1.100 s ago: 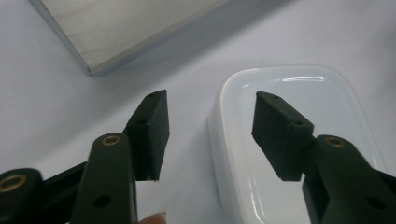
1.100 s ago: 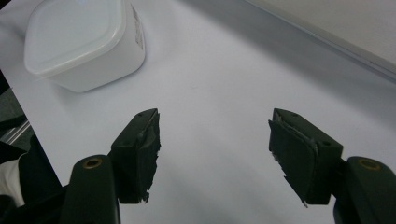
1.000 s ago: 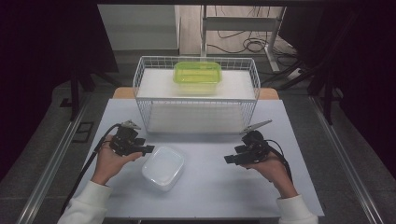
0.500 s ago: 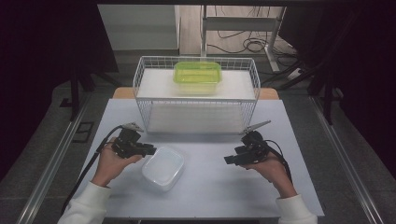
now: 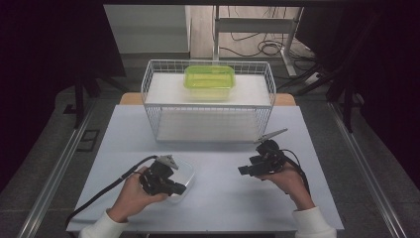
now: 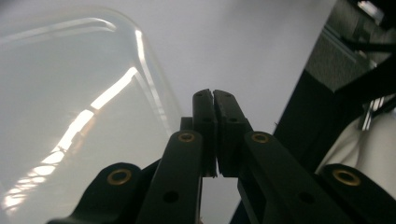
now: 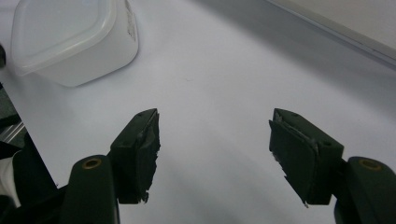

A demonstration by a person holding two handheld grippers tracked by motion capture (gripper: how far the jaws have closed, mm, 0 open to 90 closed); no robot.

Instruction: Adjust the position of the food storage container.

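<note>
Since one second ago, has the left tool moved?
Yes. The left tool moved right across the table, now over the white box, jaws closed.

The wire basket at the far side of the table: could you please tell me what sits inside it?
Inside the wire basket, a yellow-green lidded container rests on a raised white platform. Its translucent walls do not reveal whether it holds anything, and the platform hides whatever lies beneath it.

Bare surface point(image 5: 223, 183) open at lower centre; wire basket point(image 5: 208, 106) blocking upper centre; white tub point(image 5: 184, 174) in the way lower left.
</note>
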